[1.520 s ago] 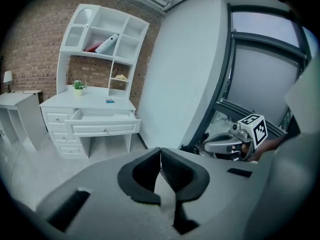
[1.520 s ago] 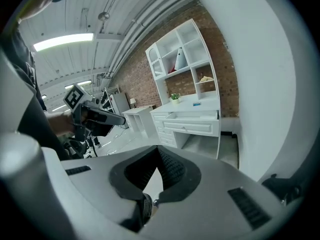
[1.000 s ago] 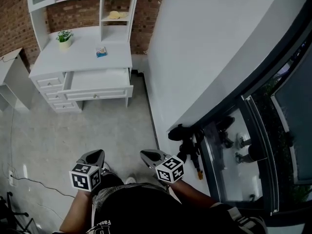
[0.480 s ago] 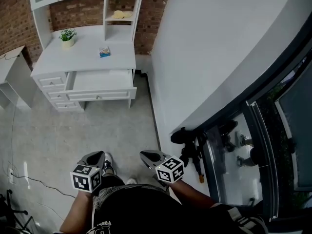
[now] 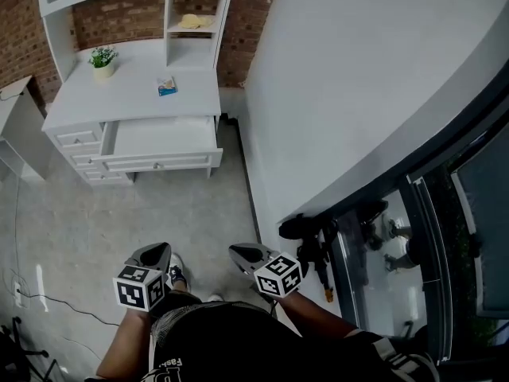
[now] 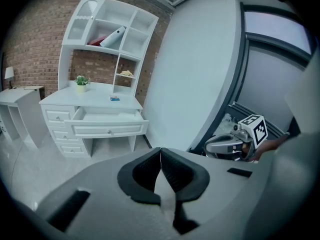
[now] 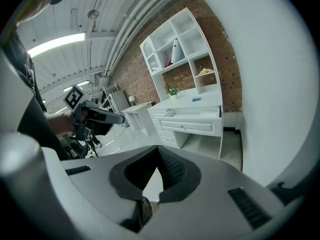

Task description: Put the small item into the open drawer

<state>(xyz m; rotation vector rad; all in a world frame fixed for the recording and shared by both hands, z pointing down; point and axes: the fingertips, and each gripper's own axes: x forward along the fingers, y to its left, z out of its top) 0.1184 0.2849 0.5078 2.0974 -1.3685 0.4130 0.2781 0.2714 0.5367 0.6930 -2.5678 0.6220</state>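
Loft-style room: brick wall (image 5: 248, 30), white desk (image 5: 127, 102).

Camera has advanced on the desk; furniture shifts in the head view.

The desk (image 5: 127, 102) in the upper left of the frame now appears slightly larger, and the front of its open drawer (image 5: 159, 163) sits lower in the frame than one second ago. The side table (image 5: 9, 106) at the left edge is cut off further by the frame border. At lower centre, a shoe (image 5: 176, 277) shows more fully. The black equipment (image 5: 306, 231) at right of centre has dropped slightly down the frame.
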